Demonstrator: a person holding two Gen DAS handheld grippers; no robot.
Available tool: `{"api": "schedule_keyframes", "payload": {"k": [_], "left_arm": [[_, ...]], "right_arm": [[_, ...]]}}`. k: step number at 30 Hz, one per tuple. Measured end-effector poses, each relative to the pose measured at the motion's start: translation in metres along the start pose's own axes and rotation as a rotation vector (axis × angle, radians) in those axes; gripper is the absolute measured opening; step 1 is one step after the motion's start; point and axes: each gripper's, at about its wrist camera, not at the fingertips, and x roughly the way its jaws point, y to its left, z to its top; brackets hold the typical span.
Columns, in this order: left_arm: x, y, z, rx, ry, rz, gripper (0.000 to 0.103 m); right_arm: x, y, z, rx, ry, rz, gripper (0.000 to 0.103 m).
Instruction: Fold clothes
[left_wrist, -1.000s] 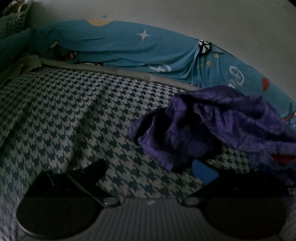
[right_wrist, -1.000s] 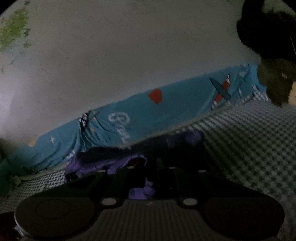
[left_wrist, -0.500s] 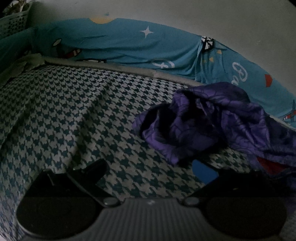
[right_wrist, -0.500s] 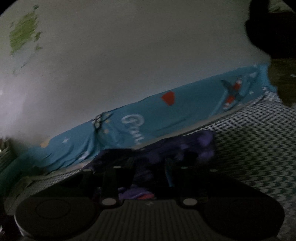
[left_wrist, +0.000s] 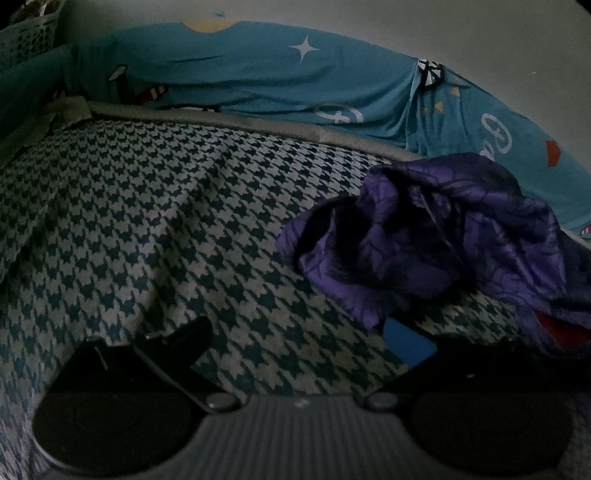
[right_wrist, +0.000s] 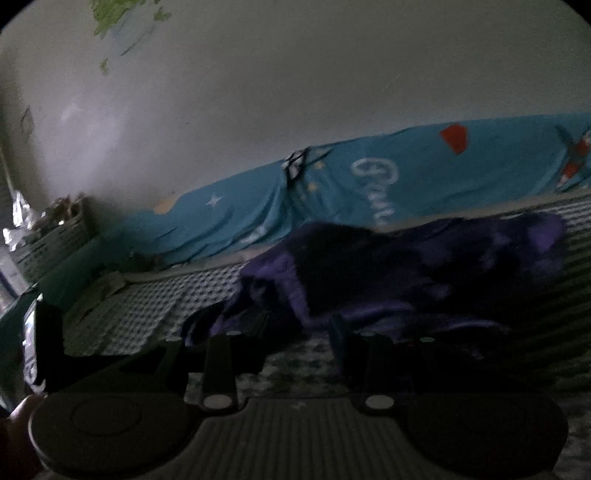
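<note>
A crumpled purple patterned garment (left_wrist: 424, 240) lies on the houndstooth bed cover (left_wrist: 166, 221), right of centre in the left wrist view. My left gripper (left_wrist: 295, 332) hovers low in front of it, jaws wide open and holding nothing; the blue pad on its right finger sits just under the garment's near edge. In the right wrist view the same garment (right_wrist: 406, 266) spreads dark and blurred ahead. My right gripper (right_wrist: 299, 325) has its fingers apart at the cloth's near edge. Bed cover shows between them, and no cloth is pinched.
A teal printed sheet (left_wrist: 277, 81) runs along the pale wall behind the bed. A lattice basket (right_wrist: 55, 236) stands at the bed's far left corner. A hand (right_wrist: 14, 424) shows at the lower left of the right wrist view. Bare bed cover stretches left of the garment.
My right gripper was shut on the purple cloth; its fingers have spread and the cloth now lies on the bed ahead. That gripper swung and dipped toward the bed. The left gripper barely moved.
</note>
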Motion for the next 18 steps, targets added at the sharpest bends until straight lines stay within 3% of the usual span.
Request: {"api": "schedule_keyframes", "payload": {"k": [9,15,18], "left_arm": [[0.021,0.000,0.008,-0.009,0.035,-0.020,0.103],[0.028,-0.003,0.009,0.000,0.044,-0.039,0.103],[0.031,-0.004,0.010,0.009,0.049,-0.041,0.103]], "right_arm": [[0.066,0.026,0.002,-0.081,0.135,0.060,0.036],[0.108,0.037,0.004,-0.128,0.160,0.034,0.039],[0.123,0.039,0.007,-0.130,0.156,0.026,0.046]]}}
